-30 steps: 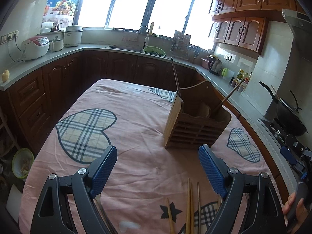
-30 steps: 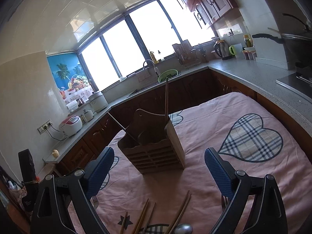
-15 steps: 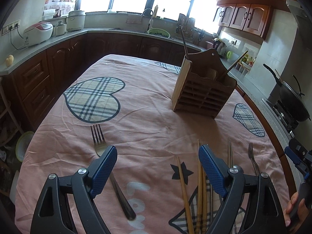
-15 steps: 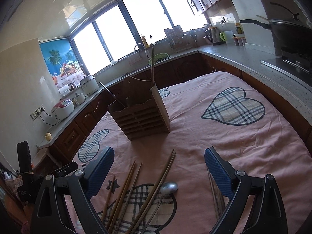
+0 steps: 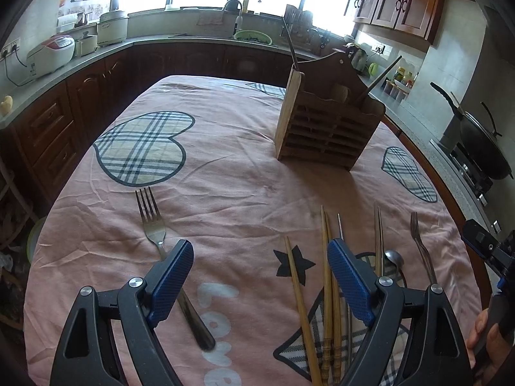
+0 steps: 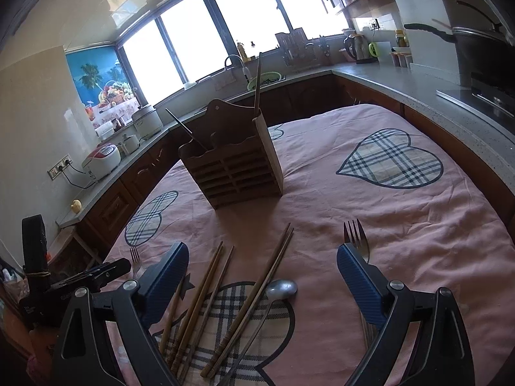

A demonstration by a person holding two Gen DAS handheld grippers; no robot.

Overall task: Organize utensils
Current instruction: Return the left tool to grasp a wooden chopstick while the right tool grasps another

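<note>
Daylight floods through the windows point(image 6: 206, 41), blown out to white glare (no detail outside). The tablecloth point(image 5: 244, 173) is evenly lit and sharp; fisheye curvature bends counters, and corners fall black.

The left gripper point(image 5: 260, 262) has two black plastic arms with triangular cut-outs, each arm jointed by round silver screws. Its fingers point(image 5: 172, 278) are lined with dark blue pads that carry a fine cross-hatched grain and have rounded tips. At the near right edge of that view, bare skin of a hand point(image 5: 482, 337) shows around a black handle with a blue block above it.

The right gripper point(image 6: 262, 267) is built the same: black arms with cut-outs, silver screws at the joints, and blue textured fingers point(image 6: 359, 284). At the near left of its view, the other tool's black body carries small embossed lettering too blurred to read.
</note>
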